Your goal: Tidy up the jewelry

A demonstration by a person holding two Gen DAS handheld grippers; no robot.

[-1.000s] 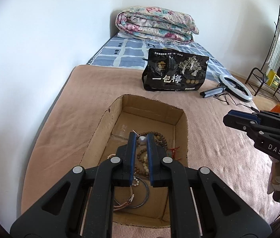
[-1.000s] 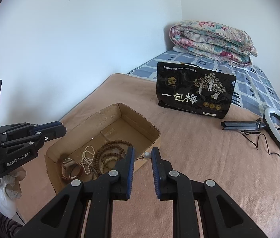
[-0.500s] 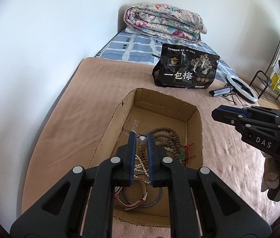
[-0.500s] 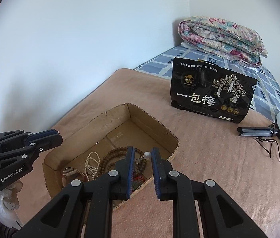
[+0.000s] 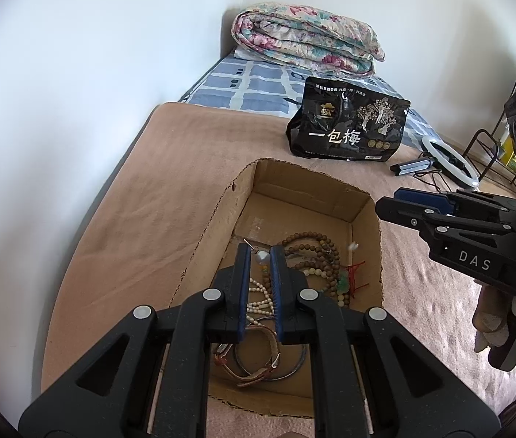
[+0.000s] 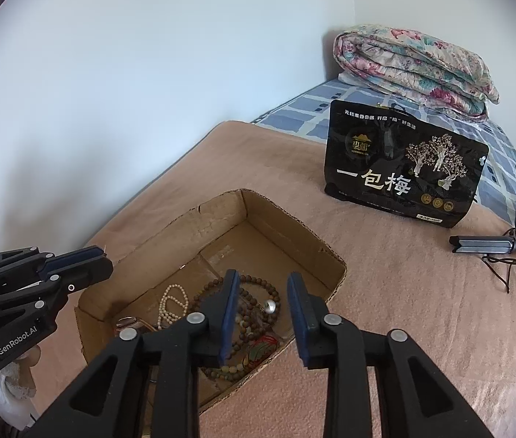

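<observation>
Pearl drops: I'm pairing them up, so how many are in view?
2. One pearl is pinched in the left gripper; the other pearl is loose in the cardboard box over the brown beads, below the right gripper, whose jaws are opening. Others may be buried.

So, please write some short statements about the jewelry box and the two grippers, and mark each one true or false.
1. The left gripper is shut on a small pearl earring. True.
2. The right gripper is clamped on a bead necklace. False: its jaws are opening, and they press on nothing.
3. The cardboard box is empty. False: it holds the brown bead strands, the white bead strand and bangles.
4. A black snack bag stands behind the box. True.
</observation>
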